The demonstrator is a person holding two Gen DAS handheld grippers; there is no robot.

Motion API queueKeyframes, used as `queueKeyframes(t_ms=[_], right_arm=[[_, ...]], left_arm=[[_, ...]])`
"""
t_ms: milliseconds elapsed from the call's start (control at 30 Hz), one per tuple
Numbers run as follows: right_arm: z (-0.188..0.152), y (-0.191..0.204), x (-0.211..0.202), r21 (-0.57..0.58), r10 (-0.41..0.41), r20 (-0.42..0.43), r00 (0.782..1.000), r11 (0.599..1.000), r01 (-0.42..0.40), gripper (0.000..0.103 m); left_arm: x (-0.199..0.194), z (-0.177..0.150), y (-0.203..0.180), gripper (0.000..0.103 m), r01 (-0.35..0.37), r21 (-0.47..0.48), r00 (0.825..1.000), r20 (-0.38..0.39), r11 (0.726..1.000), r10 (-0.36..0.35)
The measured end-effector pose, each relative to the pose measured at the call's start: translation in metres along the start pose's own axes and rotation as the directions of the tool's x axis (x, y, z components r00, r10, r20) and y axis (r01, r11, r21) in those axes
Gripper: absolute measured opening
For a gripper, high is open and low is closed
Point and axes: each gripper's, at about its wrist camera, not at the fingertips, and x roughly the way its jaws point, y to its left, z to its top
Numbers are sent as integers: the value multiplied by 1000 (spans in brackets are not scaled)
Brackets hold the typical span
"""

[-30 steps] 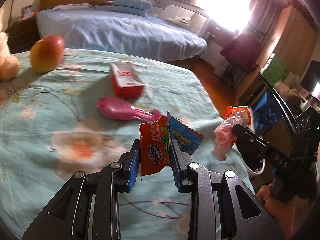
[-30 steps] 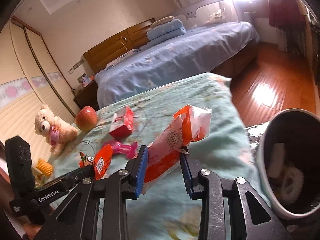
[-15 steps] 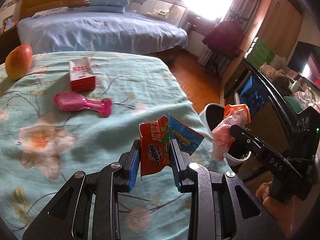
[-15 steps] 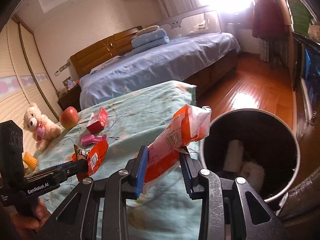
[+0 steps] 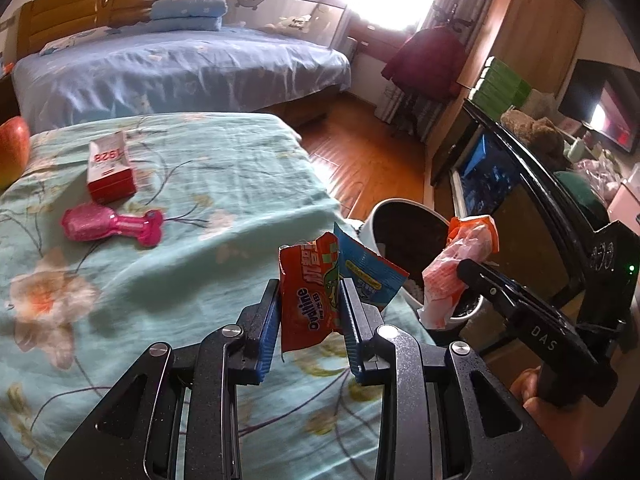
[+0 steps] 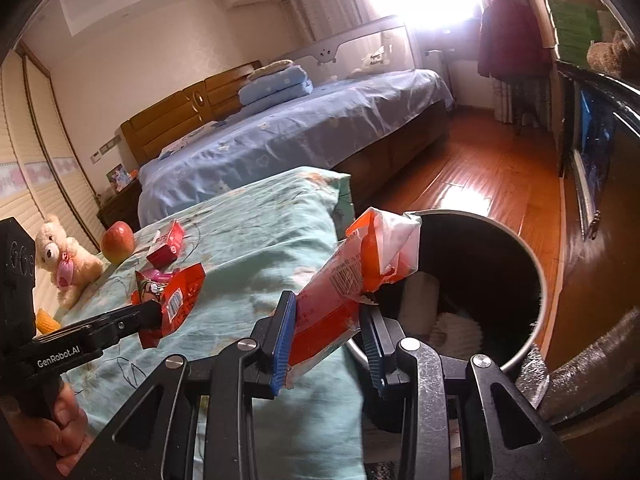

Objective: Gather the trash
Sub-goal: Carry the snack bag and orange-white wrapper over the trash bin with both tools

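Note:
My left gripper (image 5: pixel 310 312) is shut on a red Ovaltine wrapper (image 5: pixel 310 292), with a blue wrapper (image 5: pixel 370 276) pinched behind it, above the edge of the green floral bed (image 5: pixel 180 208). My right gripper (image 6: pixel 328 332) is shut on an orange-and-white snack wrapper (image 6: pixel 352 276), held over the near rim of the round trash bin (image 6: pixel 536 280). The bin (image 5: pixel 384 210) stands on the floor beside the bed and holds white paper scraps. In the right wrist view the left gripper (image 6: pixel 154 312) shows with its red wrapper (image 6: pixel 176 296); the left wrist view catches the right gripper (image 5: pixel 464 268) and orange wrapper (image 5: pixel 460 264).
On the bed lie a red-and-white box (image 5: pixel 108 168), a pink toy (image 5: pixel 112 226), an apple (image 6: pixel 117 241), a teddy bear (image 6: pixel 66 258) and a yellow thing (image 6: pixel 46 320). A blue bed (image 6: pixel 300 120) stands behind. A dark cabinet (image 6: pixel 592 152) lines the right over wooden floor (image 6: pixel 480 184).
Both grippers have swung right, away from the bed's middle toward the bin. The bin has come into fuller view under the right gripper. Both grips are unchanged.

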Motion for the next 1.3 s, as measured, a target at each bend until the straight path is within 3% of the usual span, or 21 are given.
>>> queueKeyframes(t_ms=[567, 1300], right_arm=[[7, -27, -7, 13, -56, 21, 998, 998, 55, 33], [16, -55, 4, 30, -99, 11, 995, 995, 99, 33]], left_arm=[[23, 16, -47, 27, 39, 77, 999, -18, 996, -38], [49, 19, -65, 27, 51, 95, 997, -60, 994, -45]])
